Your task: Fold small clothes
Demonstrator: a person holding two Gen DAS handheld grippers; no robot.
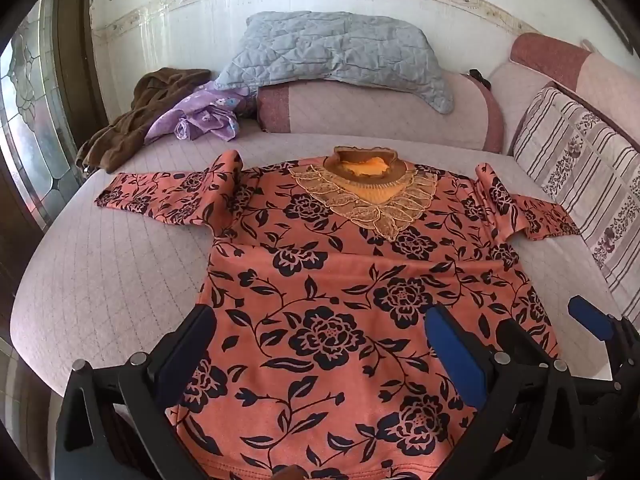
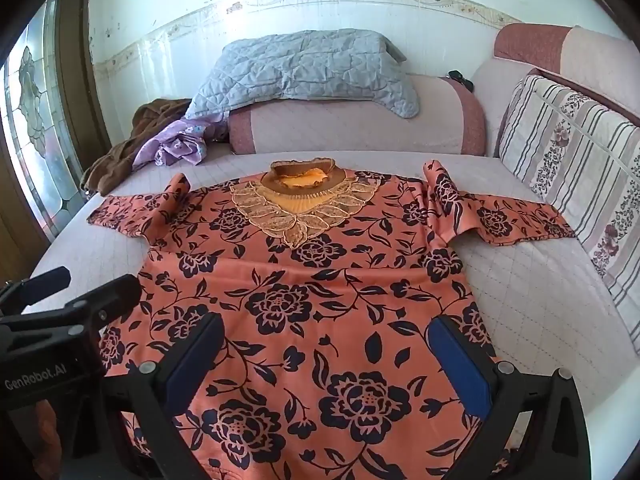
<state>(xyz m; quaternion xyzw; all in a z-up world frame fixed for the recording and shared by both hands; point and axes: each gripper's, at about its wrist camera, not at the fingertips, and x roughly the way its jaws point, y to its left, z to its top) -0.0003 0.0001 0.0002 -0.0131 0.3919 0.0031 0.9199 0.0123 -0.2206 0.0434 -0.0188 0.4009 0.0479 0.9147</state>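
An orange top with black flowers (image 1: pixel 332 280) lies flat, front up, on a pale quilted sofa seat (image 1: pixel 104 264), lace collar at the far end and both sleeves spread out. It also shows in the right wrist view (image 2: pixel 304 292). My left gripper (image 1: pixel 320 344) is open over the hem, left of centre, holding nothing. My right gripper (image 2: pixel 324 356) is open over the hem's right part, holding nothing. The right gripper shows at the right edge of the left wrist view (image 1: pixel 552 320), and the left gripper shows at the left edge of the right wrist view (image 2: pixel 84 284).
A grey quilted cover (image 1: pixel 336 52) lies on the sofa arm (image 1: pixel 360 112) behind. A brown garment (image 1: pixel 136 120) and a purple garment (image 1: pixel 200 116) are heaped at the back left. A striped cushion (image 1: pixel 580 184) lines the right side. A glass door (image 1: pixel 32 112) stands at the left.
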